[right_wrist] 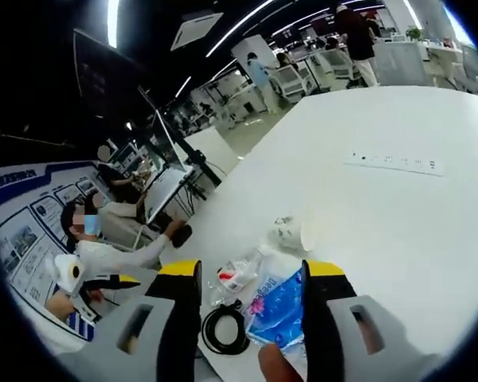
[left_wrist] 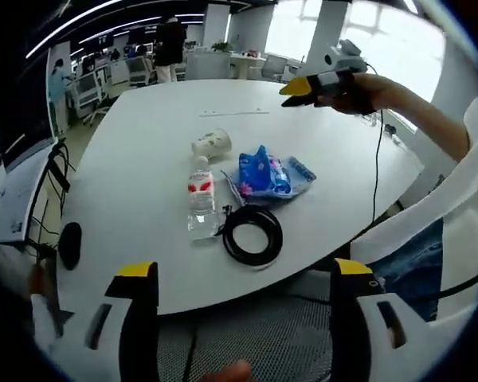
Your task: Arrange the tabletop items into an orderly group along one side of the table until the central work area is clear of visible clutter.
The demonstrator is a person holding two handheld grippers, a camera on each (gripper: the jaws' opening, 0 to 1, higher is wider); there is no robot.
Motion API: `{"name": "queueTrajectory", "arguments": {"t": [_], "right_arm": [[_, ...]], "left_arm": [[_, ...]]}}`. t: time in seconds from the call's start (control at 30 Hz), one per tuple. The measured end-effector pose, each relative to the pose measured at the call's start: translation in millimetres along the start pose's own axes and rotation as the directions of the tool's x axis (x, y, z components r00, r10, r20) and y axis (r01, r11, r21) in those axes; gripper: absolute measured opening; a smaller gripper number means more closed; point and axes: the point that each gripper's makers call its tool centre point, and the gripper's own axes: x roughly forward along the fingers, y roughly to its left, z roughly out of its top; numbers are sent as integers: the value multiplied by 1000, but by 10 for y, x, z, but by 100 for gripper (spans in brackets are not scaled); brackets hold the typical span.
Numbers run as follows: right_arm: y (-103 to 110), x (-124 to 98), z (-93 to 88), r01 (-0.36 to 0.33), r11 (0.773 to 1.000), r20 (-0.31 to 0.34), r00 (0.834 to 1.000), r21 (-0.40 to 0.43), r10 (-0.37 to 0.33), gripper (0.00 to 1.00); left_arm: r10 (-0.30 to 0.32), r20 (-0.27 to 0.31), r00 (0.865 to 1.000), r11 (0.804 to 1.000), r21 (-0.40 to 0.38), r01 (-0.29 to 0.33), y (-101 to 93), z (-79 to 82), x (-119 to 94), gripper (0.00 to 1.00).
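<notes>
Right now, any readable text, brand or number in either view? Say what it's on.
Nothing legible.
Water bottle: red and white label, print too blurred.
Blue snack bag: printed graphics, no readable words.
Paper cup: faint marks, unreadable.
Wall poster: blue panels with text, too small to read.

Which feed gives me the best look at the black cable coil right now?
The left gripper view: the black cable coil lies whole and unobstructed on the white table, beside the water bottle. The right gripper view catches it low in the frame, partly hidden behind the right claw.
</notes>
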Motion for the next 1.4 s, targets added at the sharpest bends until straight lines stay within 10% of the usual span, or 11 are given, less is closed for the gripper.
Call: {"name": "queueTrajectory", "arguments": {"t": [0.3,0.63,1.4], "right_arm": [[-135,439,-160,-88,994,-147,986,-68,77,46],[-530,913,9,-60,994,-138,989,-92,47,41],[-677,1388,-211,-148,987,-169,973,64,157,33]], "left_arm": [[49,12,999,998,-42,-49,-80,74,-21,91],[92,-30,995,993,-78,-94,-153,-13,-34,90],[173,-69,982,974,-136,-181,-214,128,110,90]]}}
